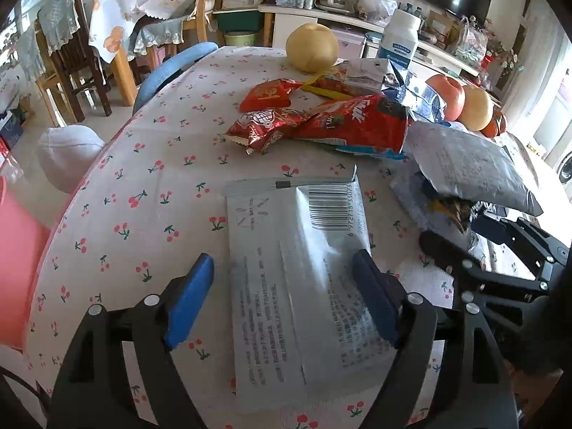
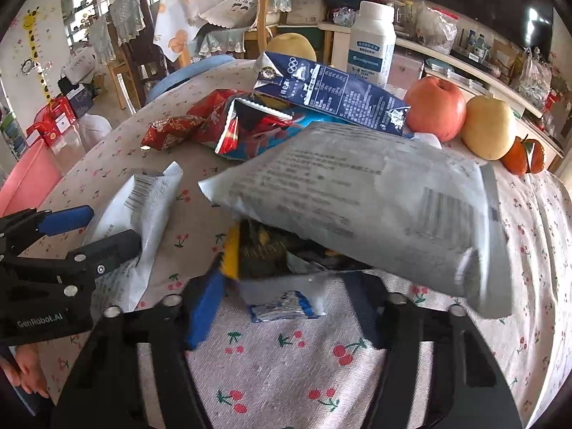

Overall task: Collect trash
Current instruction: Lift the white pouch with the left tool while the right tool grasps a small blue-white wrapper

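A flat white packet with a barcode [image 1: 300,268] lies on the cherry-print tablecloth between the open fingers of my left gripper [image 1: 286,279]; it also shows in the right wrist view [image 2: 143,207]. My right gripper [image 2: 286,293] is open around a heap of wrappers: a grey printed bag [image 2: 375,211] on top, a yellow and dark wrapper [image 2: 257,250] under it, a small blue-white packet [image 2: 282,305] in front. Red snack wrappers [image 1: 321,121] and a dark blue carton [image 2: 332,93] lie farther back.
A yellow pear [image 1: 311,47], a white bottle [image 1: 400,35], an apple [image 2: 434,107], a second pear [image 2: 488,132] and oranges [image 2: 523,155] stand along the far side. A pink bin [image 1: 14,264] stands left of the table, chairs beyond.
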